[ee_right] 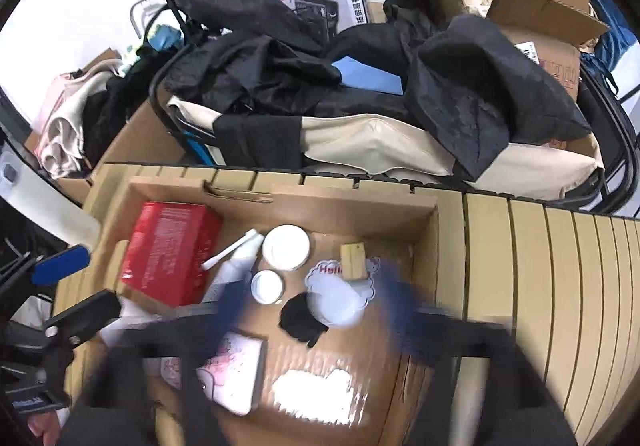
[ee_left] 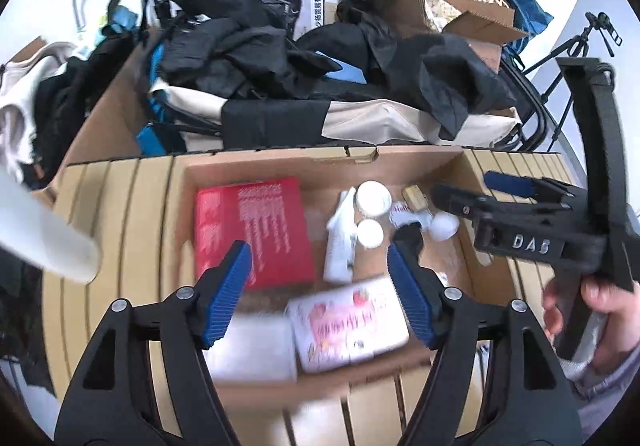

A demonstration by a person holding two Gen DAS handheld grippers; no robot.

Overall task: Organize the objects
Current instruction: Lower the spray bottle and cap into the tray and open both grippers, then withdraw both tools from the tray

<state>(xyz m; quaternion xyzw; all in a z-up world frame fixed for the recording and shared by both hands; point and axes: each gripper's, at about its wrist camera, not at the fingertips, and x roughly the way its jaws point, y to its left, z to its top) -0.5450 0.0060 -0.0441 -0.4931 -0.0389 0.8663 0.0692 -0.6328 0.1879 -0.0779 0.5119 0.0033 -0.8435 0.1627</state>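
Blur smears the right hand-held gripper (ee_right: pixel 316 310), seemingly spread, while the left hand-held gripper (ee_left: pixel 320 274) gapes empty.

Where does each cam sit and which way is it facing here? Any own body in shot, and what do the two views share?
Left wrist: on the left gripper, angled down into the cardboard box; its open blue pads frame the view, right gripper and hand at right.
Right wrist: on the right gripper, looking steeply down into the box; its fingers are blurred, left gripper at left.
Shared: red box, white jars, slatted table, clutter behind.
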